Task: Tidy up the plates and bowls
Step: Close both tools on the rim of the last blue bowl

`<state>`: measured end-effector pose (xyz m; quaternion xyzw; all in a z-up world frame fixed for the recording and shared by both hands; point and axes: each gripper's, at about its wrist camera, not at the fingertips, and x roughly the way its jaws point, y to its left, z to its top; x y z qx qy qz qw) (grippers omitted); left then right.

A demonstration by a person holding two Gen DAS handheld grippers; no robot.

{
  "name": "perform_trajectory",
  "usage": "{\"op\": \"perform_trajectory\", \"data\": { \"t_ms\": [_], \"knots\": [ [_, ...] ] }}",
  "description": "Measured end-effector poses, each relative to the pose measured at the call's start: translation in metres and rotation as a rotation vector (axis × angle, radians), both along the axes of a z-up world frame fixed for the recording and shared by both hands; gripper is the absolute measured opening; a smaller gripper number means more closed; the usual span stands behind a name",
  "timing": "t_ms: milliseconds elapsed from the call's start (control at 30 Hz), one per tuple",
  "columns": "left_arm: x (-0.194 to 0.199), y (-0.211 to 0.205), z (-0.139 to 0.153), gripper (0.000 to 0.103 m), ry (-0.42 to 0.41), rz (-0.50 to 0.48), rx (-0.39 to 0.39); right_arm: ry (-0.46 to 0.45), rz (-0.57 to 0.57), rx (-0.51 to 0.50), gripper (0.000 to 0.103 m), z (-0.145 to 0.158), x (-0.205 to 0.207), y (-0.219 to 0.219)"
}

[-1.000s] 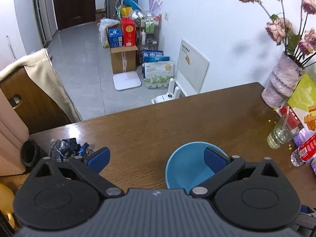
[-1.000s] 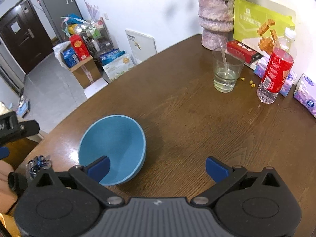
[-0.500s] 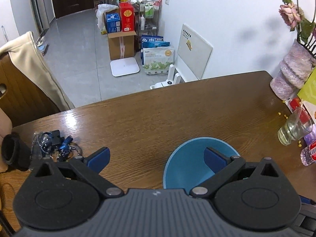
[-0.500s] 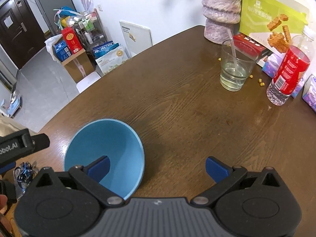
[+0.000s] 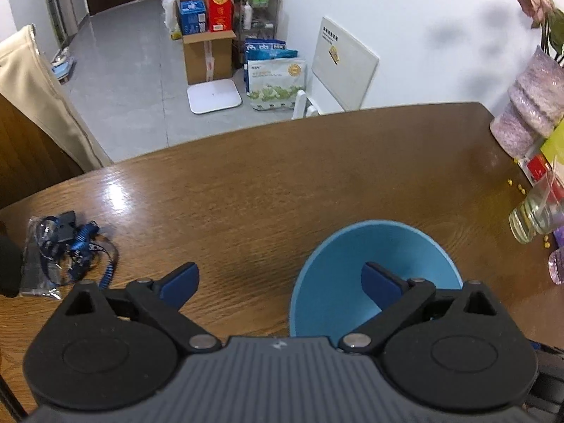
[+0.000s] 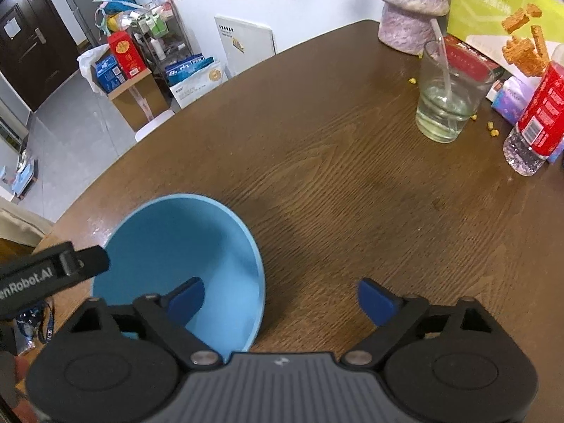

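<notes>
Big brown wooden table (image 5: 282, 183) takes up most of both views, and the only dish on it is a blue bowl (image 6: 183, 246) sitting upright near the front edge, nothing inside it. Over on the right side there's a pinkish vase (image 6: 412, 3), a plastic bottle (image 6: 535, 120) with a red label, and a drinking glass (image 6: 447, 102) with a bit of water and a straw in it, all grouped close together and well apart from the bowl. A tangle of blue lanyard (image 5: 67, 250) lies off to the left. The left gripper (image 5: 280, 280) is spread wide with nothing in it, its right finger poking over the bowl's opening. Same deal for the right gripper (image 6: 282, 298): wide open, holding nothing, left finger over the bowl, right finger over bare wood.
</notes>
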<state>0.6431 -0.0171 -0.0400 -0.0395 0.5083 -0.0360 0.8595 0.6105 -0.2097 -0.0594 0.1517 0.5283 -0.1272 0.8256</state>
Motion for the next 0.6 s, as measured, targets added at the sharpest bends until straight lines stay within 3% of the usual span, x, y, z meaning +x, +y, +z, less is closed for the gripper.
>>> {"op": "perform_trajectory", "data": {
  "t_ms": [67,233,300,600],
  "knots": [
    [0.000,-0.003,-0.004,0.091,0.008,-0.004,0.004,0.004,0.001,0.008,0.083,-0.003,0.001,0.002],
    [-0.001,-0.008,-0.014,0.076,0.028,-0.008,0.016,0.010,-0.007,0.038,0.061,-0.011,0.000,0.002],
    [-0.001,-0.010,-0.017,0.071,0.029,-0.012,0.022,0.015,-0.014,0.038,0.046,-0.016,0.000,0.001],
    [0.002,-0.019,-0.024,0.041,0.027,-0.017,0.044,0.034,-0.012,0.077,0.018,-0.034,0.001,0.002]
  ]
}}
